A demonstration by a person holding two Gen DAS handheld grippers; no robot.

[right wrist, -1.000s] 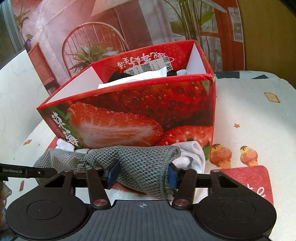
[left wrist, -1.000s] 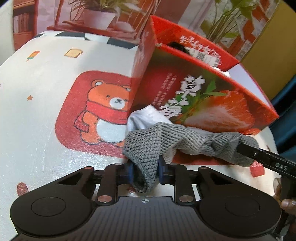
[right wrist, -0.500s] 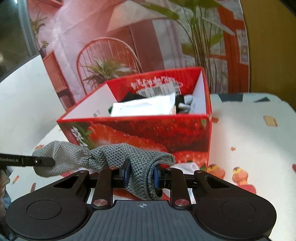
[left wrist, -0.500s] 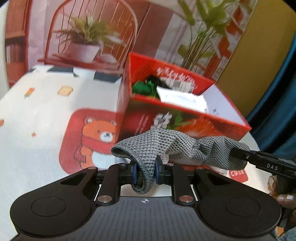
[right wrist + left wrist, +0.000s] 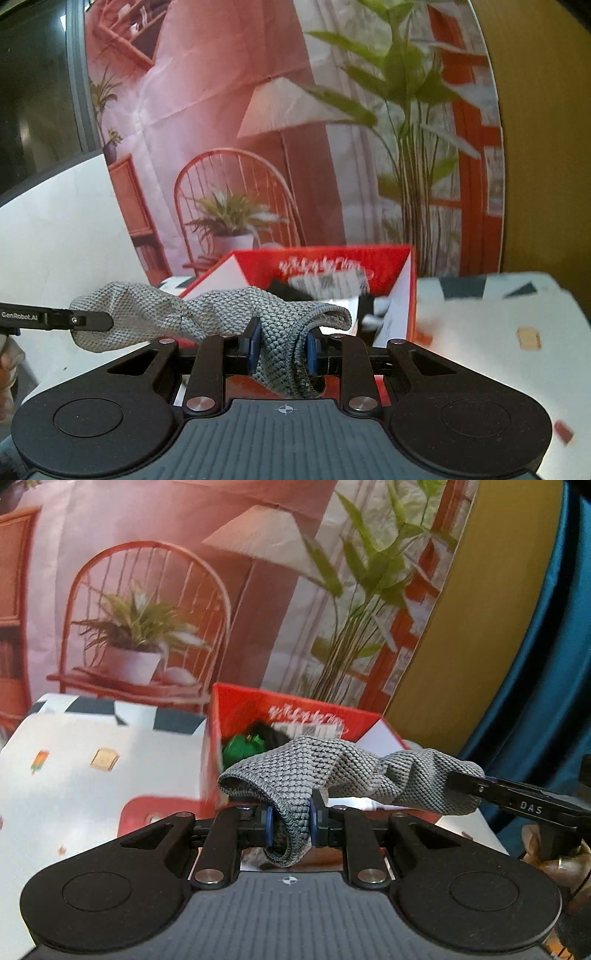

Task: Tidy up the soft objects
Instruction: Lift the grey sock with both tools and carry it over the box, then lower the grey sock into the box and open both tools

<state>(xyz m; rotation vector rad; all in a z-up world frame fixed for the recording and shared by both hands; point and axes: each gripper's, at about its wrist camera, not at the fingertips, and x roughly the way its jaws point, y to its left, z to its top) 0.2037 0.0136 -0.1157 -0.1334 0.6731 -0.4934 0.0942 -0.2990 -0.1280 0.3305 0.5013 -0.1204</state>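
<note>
A grey knitted cloth point(image 5: 332, 771) hangs stretched between my two grippers, lifted in the air in front of the red strawberry box point(image 5: 295, 709). My left gripper point(image 5: 290, 821) is shut on one end of it. My right gripper point(image 5: 282, 345) is shut on the other end of the cloth point(image 5: 236, 310). The box point(image 5: 391, 258) stands open just beyond the cloth. Inside it lie a green soft item point(image 5: 242, 747), dark items and a white label. In the left wrist view the right gripper's finger point(image 5: 517, 801) shows at the right.
The box stands on a white printed tablecloth point(image 5: 92, 760) with cartoon motifs. A printed backdrop with a chair, a lamp and plants point(image 5: 147, 609) rises behind the table. A blue curtain point(image 5: 546, 664) hangs at the right.
Both grippers have lifted the grey cloth up from the table in front of the box to above the box's rim. The right gripper closed on the cloth. A white cloth stayed below.
</note>
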